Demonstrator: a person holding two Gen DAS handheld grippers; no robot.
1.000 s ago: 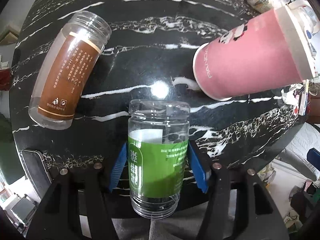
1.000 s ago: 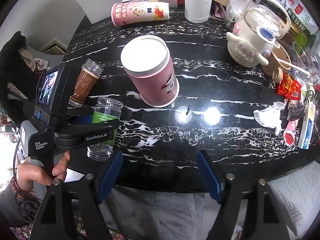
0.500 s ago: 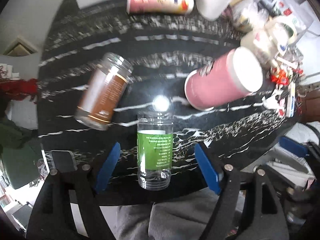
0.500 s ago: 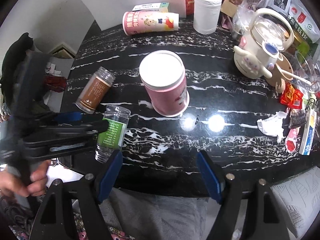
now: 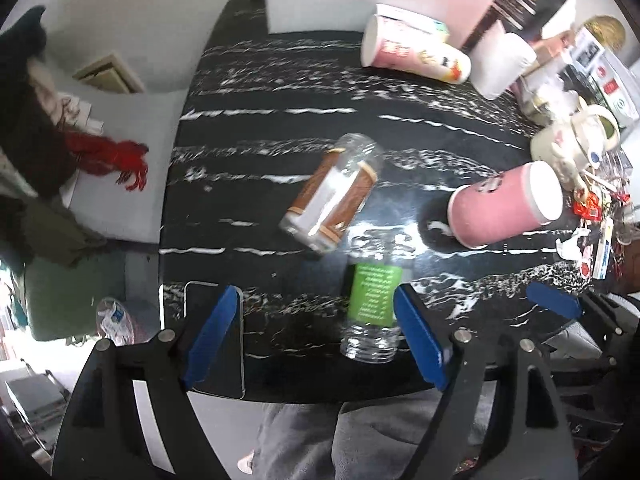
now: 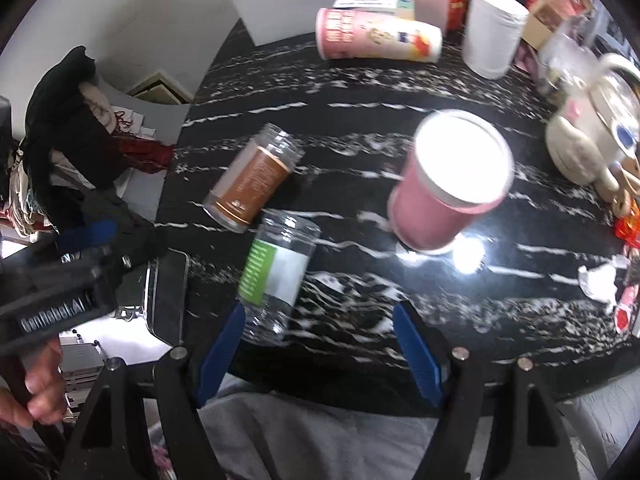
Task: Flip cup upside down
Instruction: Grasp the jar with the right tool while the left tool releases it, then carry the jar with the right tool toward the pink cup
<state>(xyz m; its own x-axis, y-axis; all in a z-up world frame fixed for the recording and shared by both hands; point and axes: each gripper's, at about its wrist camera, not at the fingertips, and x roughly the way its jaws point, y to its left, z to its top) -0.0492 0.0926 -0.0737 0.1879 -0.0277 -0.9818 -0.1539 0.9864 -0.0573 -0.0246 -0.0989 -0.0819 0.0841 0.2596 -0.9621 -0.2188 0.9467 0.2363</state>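
Hovering above the near edge of the black marble table (image 5: 280, 128), the left gripper (image 5: 320, 340) has its blue pads spread wide and grips nothing; the right gripper (image 6: 320, 344) is likewise spread and empty. The green-labelled clear jar (image 5: 374, 296), low and just right of centre in the left wrist view, stands mouth-down on its threaded neck, close to the table's front edge and apart from both sets of pads. It looks already inverted, so the step in hand seems to be backing off cleanly: I would draw the tongs straight away from the jar, without brushing it, since it is narrow at the foot and near the edge.

The jar appears empty. Just up and left of it the brown-labelled clear jar (image 5: 332, 196) stands with its open threaded mouth upward, also apparently empty. To the right of centre the pink paper cup (image 6: 448, 184) sits mouth-down, its white base uppermost. At the top of the frame a printed paper cup (image 6: 376, 40) lies on its side beside a white cup (image 6: 494, 34); their insides are hidden. A dark phone (image 6: 168, 296) lies at the left edge.
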